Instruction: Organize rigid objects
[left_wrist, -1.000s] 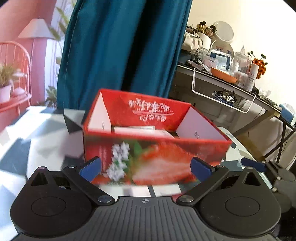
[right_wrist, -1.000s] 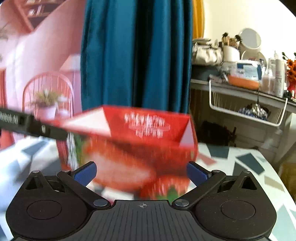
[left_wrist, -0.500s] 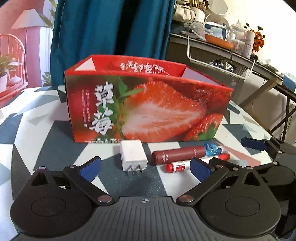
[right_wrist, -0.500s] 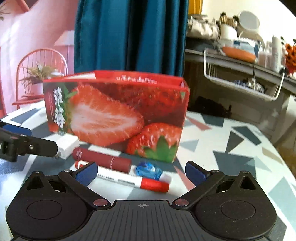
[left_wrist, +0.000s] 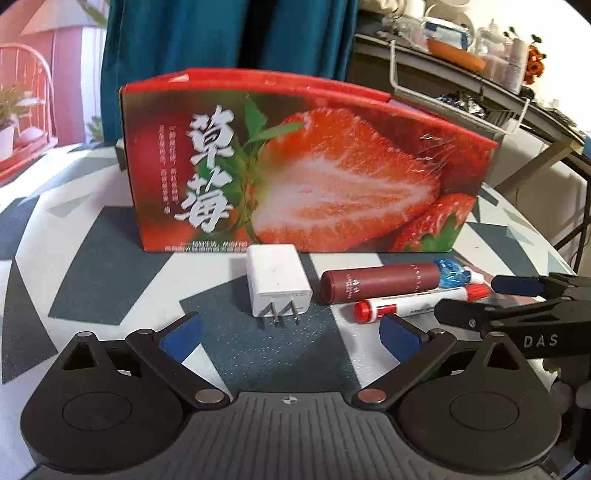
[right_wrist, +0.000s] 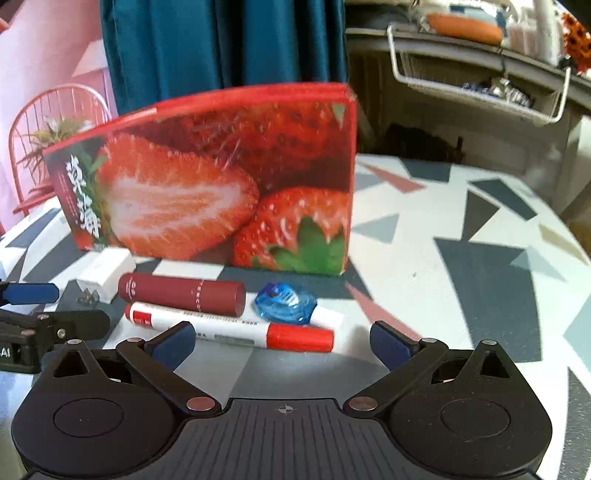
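Observation:
A red strawberry-printed box (left_wrist: 295, 177) stands on the patterned table (left_wrist: 92, 266); it also shows in the right wrist view (right_wrist: 207, 192). In front of it lie a white charger plug (left_wrist: 277, 284), a dark red tube (left_wrist: 380, 286), a white marker with red caps (left_wrist: 417, 302) and a blue clear piece (left_wrist: 452, 275). My left gripper (left_wrist: 291, 334) is open, just short of the plug. My right gripper (right_wrist: 282, 341) is open, just short of the marker (right_wrist: 229, 326), the tube (right_wrist: 181, 293) and the blue piece (right_wrist: 284, 302). The box's inside is hidden.
A teal curtain (left_wrist: 229, 37) hangs behind the table. A cluttered shelf with a wire basket (left_wrist: 461, 103) stands at the right. A red chair with a plant (right_wrist: 55, 125) is at the left. The right gripper's fingers (left_wrist: 517, 286) reach in at the left view's right edge.
Both grippers have dropped from above the box to table level in front of it and moved closer. The plug, tube, marker and blue piece have come into view.

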